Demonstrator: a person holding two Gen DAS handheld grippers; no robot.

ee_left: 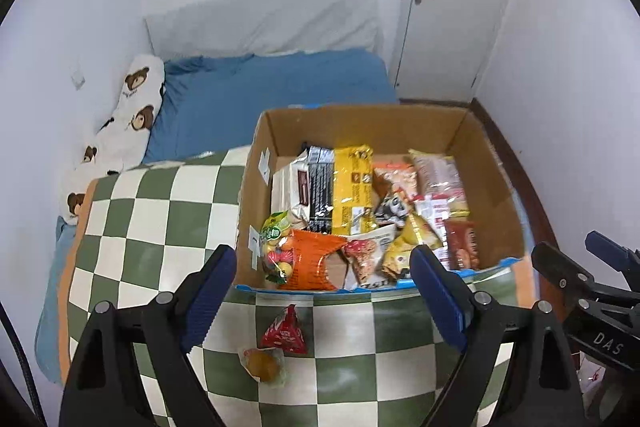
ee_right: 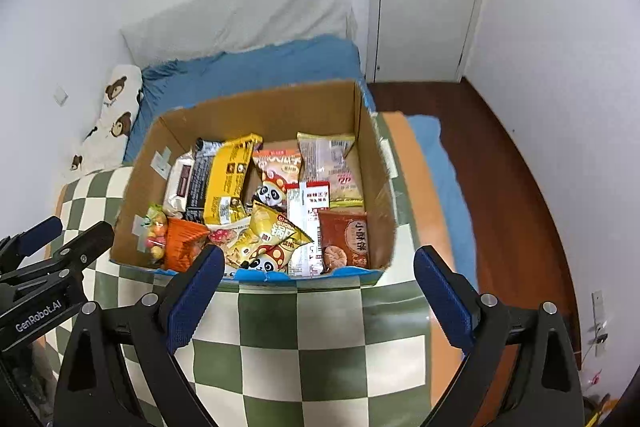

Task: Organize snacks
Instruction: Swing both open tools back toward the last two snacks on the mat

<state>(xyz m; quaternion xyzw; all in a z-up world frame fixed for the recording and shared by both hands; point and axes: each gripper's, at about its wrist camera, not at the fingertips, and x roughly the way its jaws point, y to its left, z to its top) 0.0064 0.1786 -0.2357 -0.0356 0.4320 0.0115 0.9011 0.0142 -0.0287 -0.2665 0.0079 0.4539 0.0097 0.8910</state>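
a cardboard box [ee_left: 472,163] full of snack packets is parked on a green-and-white checkered cloth [ee_left: 160,211], with a blue bed sheet [ee_left: 280,83] behind it. two snacks are left outside the box, on the cloth just in front of its near wall: a small red pyramid-shaped packet [ee_left: 285,331] and, touching it on the near side, a clear-wrapped orange candy or pastry [ee_left: 262,365].

the left gripper [ee_left: 322,297] is held with its jaws wide apart and nothing between the pads; the two loose snacks are seen below the gap, not gripped. the right gripper [ee_right: 318,301] is spread wide too, with nothing but cloth seen between its fingers.

handling guess: both leftovers look very light. the red packet is probably crinkly film with air inside, so it'll squash a bit and could slip if it's pinched on a slick face; it's best taken across the middle of the pyramid or by a sealed edge. the wrapped orange one looks soft, so a gentle squeeze across its widest part is suggested, not by the loose wrapper, which could slide out.

inside the box, flat bags like the yellow packet [ee_right: 228,183] and the brown cookie pouch [ee_right: 344,239] are lying loosely overlapped, so there's room left on top for dropping things in.
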